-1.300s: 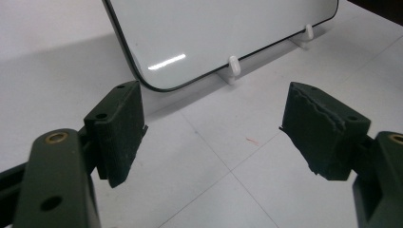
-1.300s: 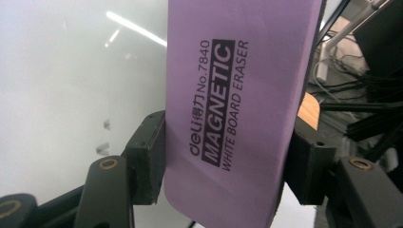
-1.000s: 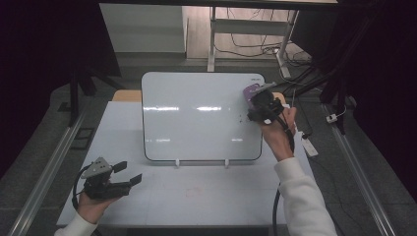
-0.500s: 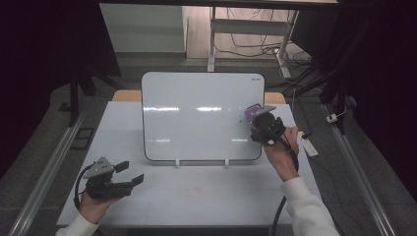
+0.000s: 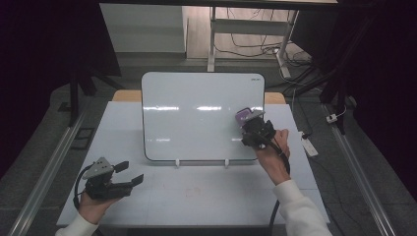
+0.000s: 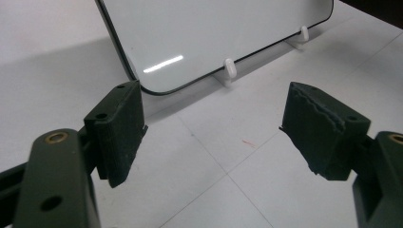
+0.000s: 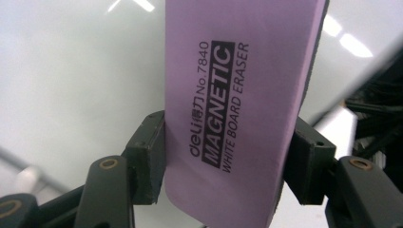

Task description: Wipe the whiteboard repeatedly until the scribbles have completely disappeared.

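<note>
**Op A:** Biggest first: I've got the white table, and standing on it the whiteboard, leaning back on two little white clips. The face reads clean to me, just light glare across it.

**Op B:** And the eraser?

**Op A:** The purple eraser is in my right gripper, up against the board's right part, about mid-height. The jaws are clenched on its two long edges, the printed back facing the camera on that gripper. I can't tell whether the felt side actually touches the board.

**Op B:** How will it handle?

**Op A:** I'd judge it light and stiff across the back, with a softer dark pad along one edge. It says magnetic, so I expect it to tug toward the board and drag a bit when slid. Gripping the long edges near the middle looks right; a hold nearer one end would let it pivot.

**Op B:** Left side?

**Op A:** My left gripper sits at the near left of the table, jaws released, nothing between them.

**Op B:** Any containers?

**Op A:** No trays, bins or cups that I can see on the table.
</note>
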A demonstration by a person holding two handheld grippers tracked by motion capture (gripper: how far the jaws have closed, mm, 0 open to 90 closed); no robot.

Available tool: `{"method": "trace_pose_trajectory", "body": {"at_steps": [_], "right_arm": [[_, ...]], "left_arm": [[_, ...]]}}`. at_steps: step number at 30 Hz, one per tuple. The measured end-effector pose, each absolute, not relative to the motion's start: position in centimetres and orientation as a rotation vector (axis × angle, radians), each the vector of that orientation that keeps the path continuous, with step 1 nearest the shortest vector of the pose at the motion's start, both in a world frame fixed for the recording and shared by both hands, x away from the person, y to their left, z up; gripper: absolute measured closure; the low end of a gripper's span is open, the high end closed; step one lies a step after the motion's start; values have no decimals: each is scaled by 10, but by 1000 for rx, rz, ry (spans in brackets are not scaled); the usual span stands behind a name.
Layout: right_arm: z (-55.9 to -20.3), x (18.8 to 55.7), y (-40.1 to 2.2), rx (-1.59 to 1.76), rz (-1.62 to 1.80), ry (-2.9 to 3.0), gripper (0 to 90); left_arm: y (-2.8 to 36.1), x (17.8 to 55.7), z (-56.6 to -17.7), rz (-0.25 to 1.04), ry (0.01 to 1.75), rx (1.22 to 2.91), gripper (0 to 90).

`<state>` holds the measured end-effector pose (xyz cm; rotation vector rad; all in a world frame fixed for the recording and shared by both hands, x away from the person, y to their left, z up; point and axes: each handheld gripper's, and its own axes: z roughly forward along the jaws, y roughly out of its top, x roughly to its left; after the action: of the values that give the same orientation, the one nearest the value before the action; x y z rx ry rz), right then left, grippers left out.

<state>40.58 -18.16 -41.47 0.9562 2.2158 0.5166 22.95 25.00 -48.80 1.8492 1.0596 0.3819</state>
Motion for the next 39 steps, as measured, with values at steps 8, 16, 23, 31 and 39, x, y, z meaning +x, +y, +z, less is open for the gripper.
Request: {"method": "trace_pose_trajectory", "body": {"at_steps": [8, 16, 23, 31, 39], "right_arm": [[-408, 414, -192, 1012, 584, 2196, 399], [-426, 398, -163, 876, 489, 2301, 400], [-423, 402, -196, 1015, 504, 2240, 400], [-422, 404, -200, 1039, 519, 2232, 399], [-416, 402, -168, 953, 521, 2258, 399]], "left_arm": [[252, 231, -489, 377, 1069, 1840, 232], [250, 230, -489, 378, 1063, 1848, 232], [252, 230, -489, 376, 1069, 1841, 231], [251, 230, -488, 377, 1065, 1841, 232], [250, 230, -489, 377, 1066, 1848, 231]]}}
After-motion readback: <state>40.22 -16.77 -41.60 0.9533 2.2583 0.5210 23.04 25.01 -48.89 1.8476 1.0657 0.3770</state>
